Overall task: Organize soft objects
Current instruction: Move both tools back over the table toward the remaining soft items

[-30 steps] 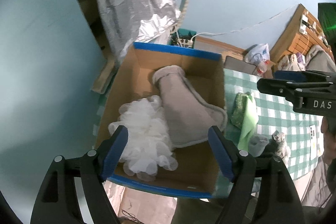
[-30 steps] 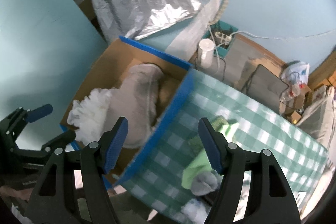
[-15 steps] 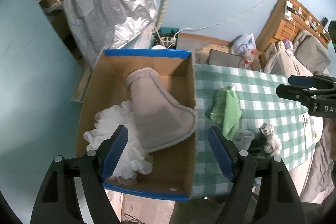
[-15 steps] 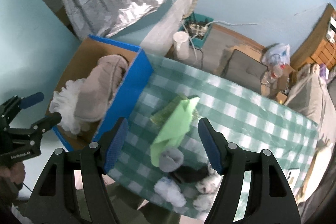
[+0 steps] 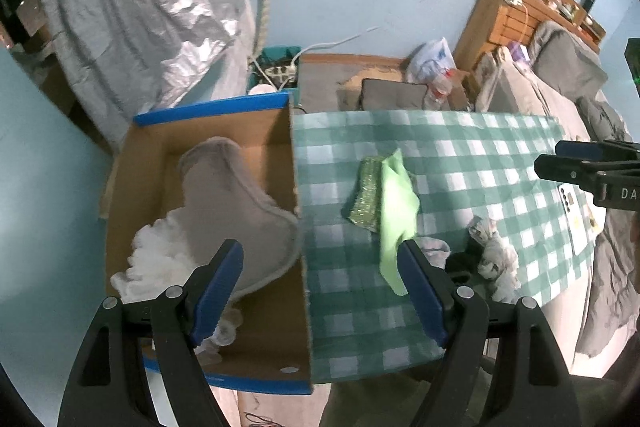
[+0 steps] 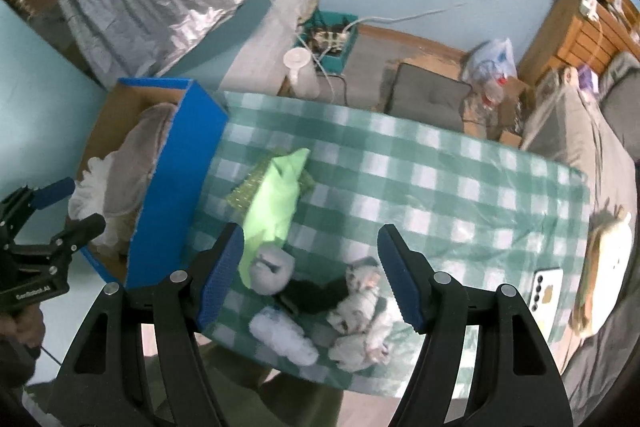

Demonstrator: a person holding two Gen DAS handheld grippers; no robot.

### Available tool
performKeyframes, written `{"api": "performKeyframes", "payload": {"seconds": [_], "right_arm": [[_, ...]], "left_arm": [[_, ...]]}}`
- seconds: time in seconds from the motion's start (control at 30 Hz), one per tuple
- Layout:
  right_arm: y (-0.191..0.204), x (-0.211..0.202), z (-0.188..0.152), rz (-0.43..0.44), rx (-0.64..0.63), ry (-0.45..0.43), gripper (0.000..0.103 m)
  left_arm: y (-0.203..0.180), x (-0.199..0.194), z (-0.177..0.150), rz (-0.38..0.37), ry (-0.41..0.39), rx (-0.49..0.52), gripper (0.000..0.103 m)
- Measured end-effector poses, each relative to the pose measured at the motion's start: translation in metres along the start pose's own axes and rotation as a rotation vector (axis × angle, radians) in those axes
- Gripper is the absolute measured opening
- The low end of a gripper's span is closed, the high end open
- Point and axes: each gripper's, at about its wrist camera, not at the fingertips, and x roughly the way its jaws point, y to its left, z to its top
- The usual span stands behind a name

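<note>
Both grippers, left gripper [image 5: 320, 275] and right gripper [image 6: 310, 273], hang spread and empty. Left of frame, the cardboard box [image 5: 298, 307] holds a grey slipper [image 5: 236, 199] and white pouf [image 5: 156, 263]; the green cloth [image 6: 276, 195], socks [image 6: 360, 307] and sponge [image 5: 364, 195] wait on the checked tablecloth [image 6: 440, 187], likely next.

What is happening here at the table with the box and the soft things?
A person is sorting soft items into a cardboard box at the edge of a checked table. A grey slipper and a white puff already lie in the box. A green cloth, a glittery sponge and a heap of small plush items are on the table. The left hand-held gripper and the right hand-held gripper both hover open, holding nothing.
</note>
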Motion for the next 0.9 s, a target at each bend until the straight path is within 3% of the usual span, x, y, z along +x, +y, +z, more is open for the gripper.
{"api": "performKeyframes", "payload": {"seconds": [0.33,0.9], "right_arm": [[-0.032,0.003,-0.028,-0.021,0.083,0.018,0.07],[-0.055,0.036,-0.072,-0.006,0.115,0.072,0.07]], "left_arm": [[-0.029,0.017,0.001,-0.028,0.037,0.068,0.081],[-0.054,0.058,-0.012,-0.051,0.124,0.093,0.082]]}}
